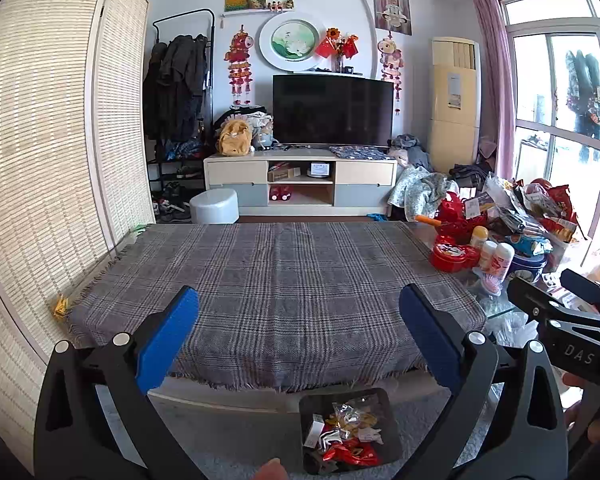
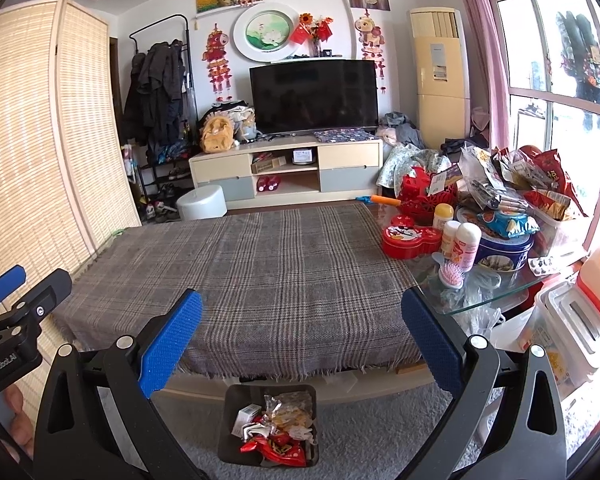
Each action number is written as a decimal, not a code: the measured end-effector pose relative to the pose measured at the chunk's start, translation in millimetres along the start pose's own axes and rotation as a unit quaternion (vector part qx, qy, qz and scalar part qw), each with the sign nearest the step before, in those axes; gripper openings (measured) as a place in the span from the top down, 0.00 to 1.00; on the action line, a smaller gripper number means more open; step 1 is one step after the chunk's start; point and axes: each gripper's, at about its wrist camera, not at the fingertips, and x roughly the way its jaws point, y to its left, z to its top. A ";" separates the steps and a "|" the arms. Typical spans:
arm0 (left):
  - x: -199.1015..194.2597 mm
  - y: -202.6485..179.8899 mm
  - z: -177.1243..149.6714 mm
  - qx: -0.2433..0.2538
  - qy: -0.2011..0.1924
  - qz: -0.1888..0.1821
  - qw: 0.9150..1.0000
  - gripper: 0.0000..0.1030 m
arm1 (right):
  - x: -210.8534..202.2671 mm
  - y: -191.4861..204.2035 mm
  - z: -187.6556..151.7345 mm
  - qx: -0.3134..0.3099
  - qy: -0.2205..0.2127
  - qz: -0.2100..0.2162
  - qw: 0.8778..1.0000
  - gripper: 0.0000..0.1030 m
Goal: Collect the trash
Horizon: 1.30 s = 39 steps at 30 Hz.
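A black bin (image 1: 392, 420) stands on the grey carpet in front of the table, holding crumpled wrappers (image 1: 346, 436), red, gold and white. It also shows in the right wrist view (image 2: 230, 412), with the wrappers (image 2: 276, 432) inside. My left gripper (image 1: 299, 334) is open and empty, held above the near edge of the plaid tablecloth (image 1: 276, 280). My right gripper (image 2: 302, 336) is open and empty too, to the right of the left one. The plaid cloth (image 2: 240, 272) bears nothing.
A glass table part (image 2: 488, 300) at the right holds a heap of snack bags (image 2: 516, 184), red tins (image 2: 410, 238), bottles (image 2: 462, 246) and a pink hairbrush (image 2: 450, 274). White plastic boxes (image 2: 576, 328) stand at the far right. A TV stand (image 2: 286, 168) and white stool (image 2: 202, 202) stand behind. A reed screen (image 1: 40, 160) closes the left.
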 end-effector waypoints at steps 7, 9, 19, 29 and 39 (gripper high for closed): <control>-1.6 -0.1 0.0 0.003 0.001 0.002 1.000 0.08 | -1.0 1.7 0.4 -0.003 0.000 0.003 1.000 0.03; -1.8 -0.2 0.2 0.003 0.001 0.001 1.000 0.08 | -1.6 2.1 0.2 -0.002 0.000 0.003 1.000 0.03; -2.7 -4.4 -2.3 0.005 0.006 -0.009 1.000 0.08 | -1.3 1.7 0.4 -0.002 0.001 0.003 1.000 0.03; -4.6 -5.1 -3.2 0.004 0.008 -0.011 1.000 0.08 | -1.1 1.4 -3.7 0.001 0.002 0.004 1.000 0.03; -2.7 -7.8 -7.9 0.001 0.013 -0.009 1.000 0.08 | 0.4 3.2 -7.8 0.001 0.006 0.005 1.000 0.03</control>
